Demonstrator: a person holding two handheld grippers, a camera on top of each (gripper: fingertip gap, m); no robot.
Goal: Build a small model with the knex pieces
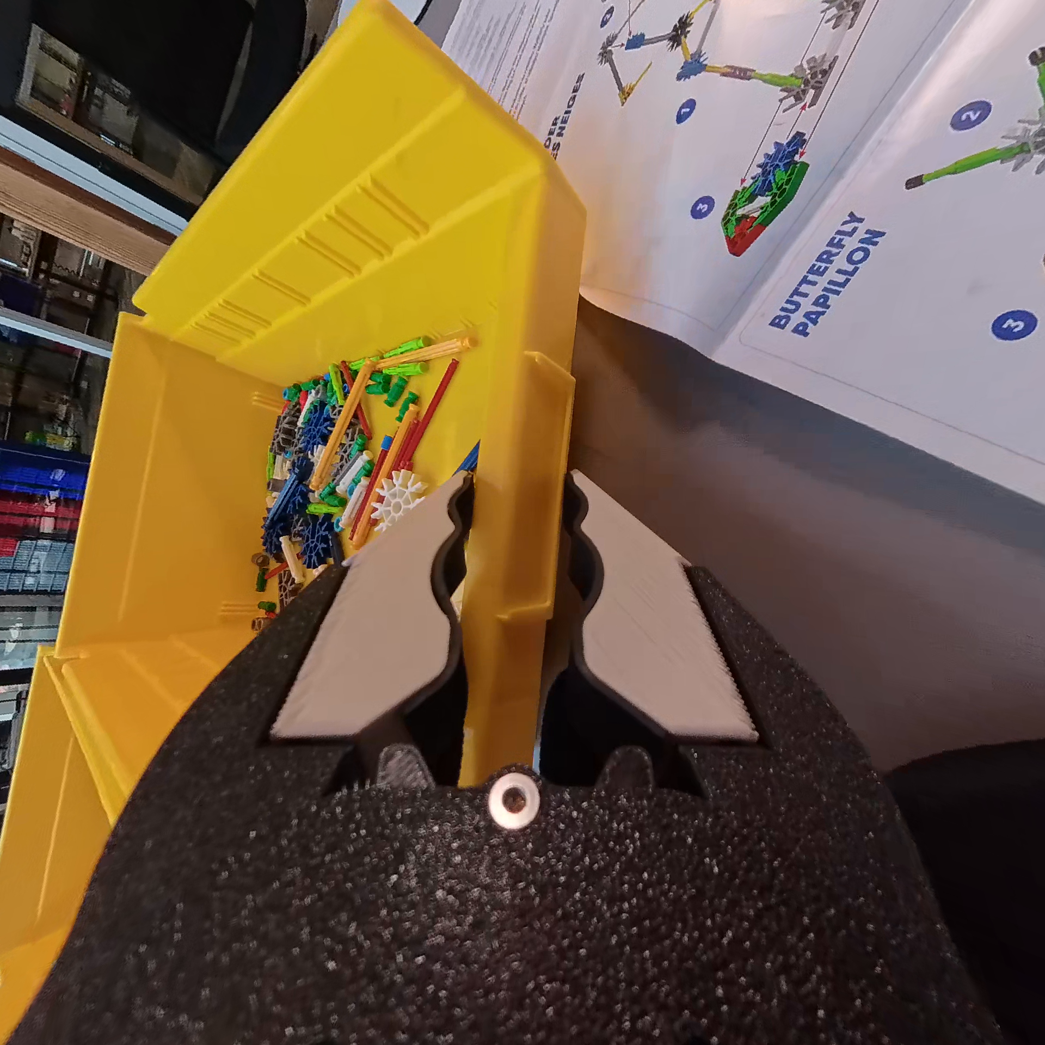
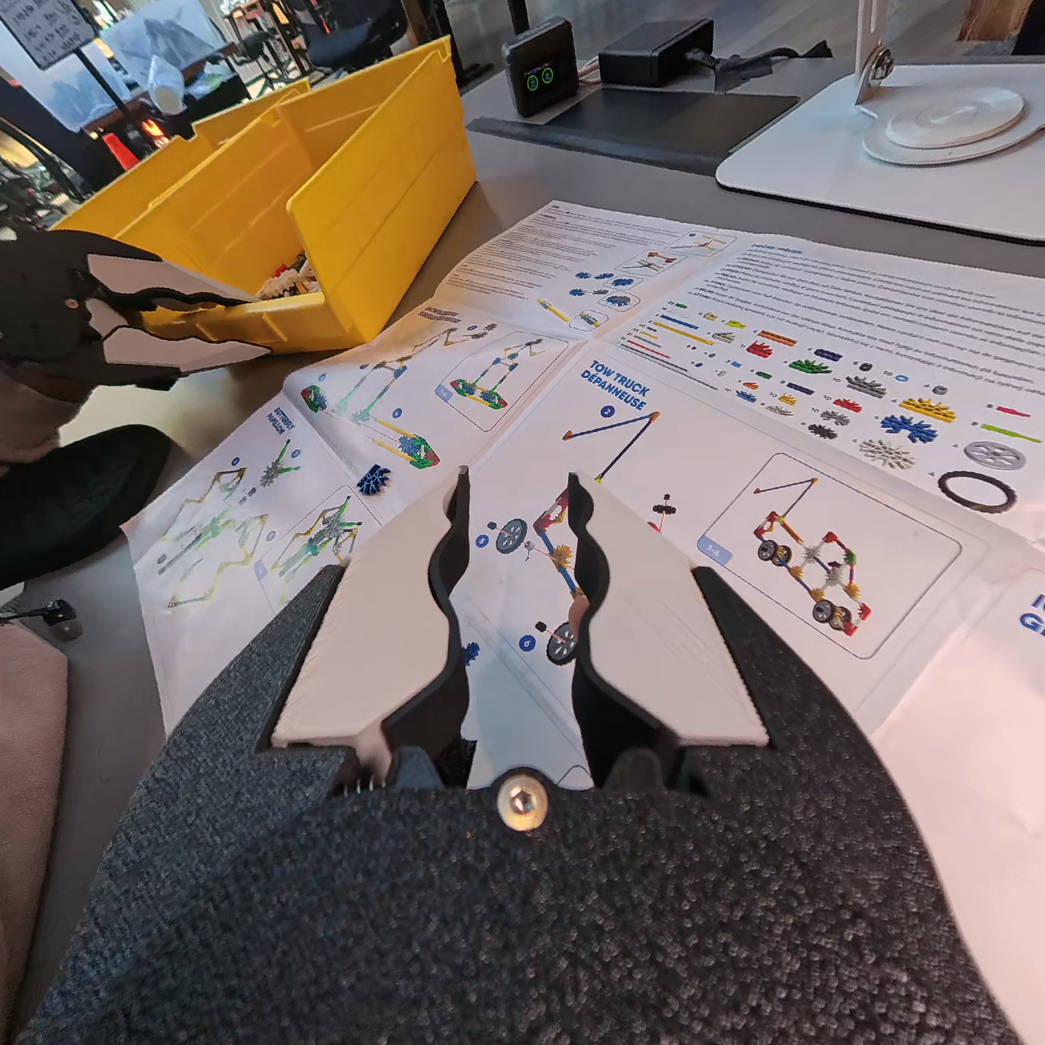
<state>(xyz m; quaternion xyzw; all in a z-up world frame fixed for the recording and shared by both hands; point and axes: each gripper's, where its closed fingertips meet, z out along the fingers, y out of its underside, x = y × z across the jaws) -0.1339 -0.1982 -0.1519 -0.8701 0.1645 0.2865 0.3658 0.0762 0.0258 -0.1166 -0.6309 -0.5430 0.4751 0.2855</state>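
the left gripper (image 1: 517, 486) has its fingers set astride the front wall of a yellow bin (image 1: 526, 565), one finger inside the bin and the other outside it, with the wall filling the narrow gap between them; whether the pads actually press on the plastic i cannot tell. in the right wrist view the same left gripper (image 2: 257, 325) shows at nine o'clock, its white fingers reaching onto the low front lip of the yellow bin (image 2: 384, 186). inside the bin, at about ten o'clock from the left fingertips, lies a heap of small building pieces (image 1: 350, 452): red, yellow and green rods with blue snowflake-shaped connectors, and a white snowflake connector (image 1: 398, 497) just beside the inner finger. more yellow bins stand behind the first one, toward eleven o'clock.

the right gripper (image 2: 517, 475) hovers over a large unfolded instruction sheet (image 2: 735, 480) spread on the grey bench (image 2: 565, 169), its fingers moderately apart and holding nothing. a loose blue connector (image 2: 373, 479) rests on the sheet at about nine o'clock from the right fingertips, near but not touching. beyond the sheet, at one o'clock, sits a white stand base (image 2: 882, 147); at twelve o'clock are a small black device with a lit screen (image 2: 540, 68) and a black power brick (image 2: 656, 48). a dark sleeve (image 2: 73, 486) lies at the left edge.
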